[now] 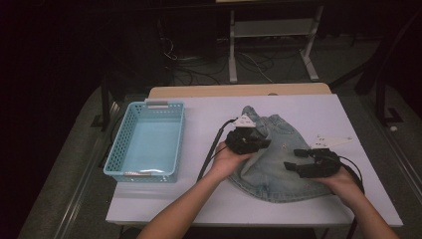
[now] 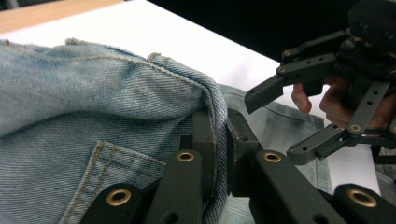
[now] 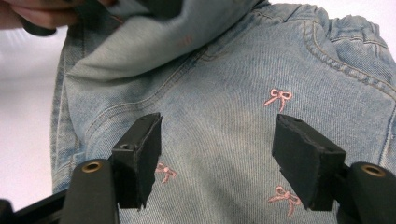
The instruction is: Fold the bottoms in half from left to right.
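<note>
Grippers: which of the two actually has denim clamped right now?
The left gripper: its jaws pinch a fold of the denim shorts. The right gripper hovers above the fabric with its jaws apart and nothing between them.

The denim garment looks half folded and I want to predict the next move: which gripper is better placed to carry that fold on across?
Left, probably. The left gripper is shut on a folded edge of the denim garment, lifting it. The right gripper hangs open above the cloth, gripping nothing.
</note>
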The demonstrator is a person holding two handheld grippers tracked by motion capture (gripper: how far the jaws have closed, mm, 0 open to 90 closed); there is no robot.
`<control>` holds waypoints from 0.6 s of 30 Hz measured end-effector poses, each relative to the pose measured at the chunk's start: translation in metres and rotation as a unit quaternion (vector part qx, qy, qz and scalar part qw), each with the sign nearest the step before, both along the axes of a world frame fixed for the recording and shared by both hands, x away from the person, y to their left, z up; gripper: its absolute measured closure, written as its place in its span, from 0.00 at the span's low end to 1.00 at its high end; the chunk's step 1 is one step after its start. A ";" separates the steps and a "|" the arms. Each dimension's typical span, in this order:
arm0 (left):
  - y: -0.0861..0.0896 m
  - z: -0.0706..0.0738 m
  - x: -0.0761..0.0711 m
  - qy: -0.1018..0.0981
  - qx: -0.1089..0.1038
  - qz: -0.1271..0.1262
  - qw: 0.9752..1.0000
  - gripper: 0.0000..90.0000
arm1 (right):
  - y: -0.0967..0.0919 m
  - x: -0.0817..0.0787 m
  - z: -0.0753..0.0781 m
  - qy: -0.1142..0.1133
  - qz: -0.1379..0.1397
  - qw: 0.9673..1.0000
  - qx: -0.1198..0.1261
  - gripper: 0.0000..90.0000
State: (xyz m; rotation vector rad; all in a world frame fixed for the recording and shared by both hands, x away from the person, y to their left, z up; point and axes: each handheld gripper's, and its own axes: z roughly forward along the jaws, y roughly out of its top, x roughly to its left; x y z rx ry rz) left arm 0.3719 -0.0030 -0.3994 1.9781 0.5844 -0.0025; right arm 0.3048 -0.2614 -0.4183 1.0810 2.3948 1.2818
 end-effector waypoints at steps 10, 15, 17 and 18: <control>-0.015 -0.012 0.002 0.004 0.012 -0.014 1.000 0.78 | -0.001 0.000 -0.001 0.002 0.001 1.000 -0.002 0.36; -0.009 -0.004 -0.002 0.005 -0.002 -0.013 1.000 0.65 | 0.001 0.000 -0.001 0.002 0.004 1.000 -0.004 0.36; -0.006 -0.001 -0.003 0.007 -0.006 -0.015 1.000 0.63 | 0.001 0.000 -0.002 0.003 0.005 1.000 -0.007 0.36; -0.005 0.000 -0.003 0.008 -0.007 -0.014 1.000 0.60 | 0.001 0.000 -0.002 0.003 0.006 1.000 -0.008 0.36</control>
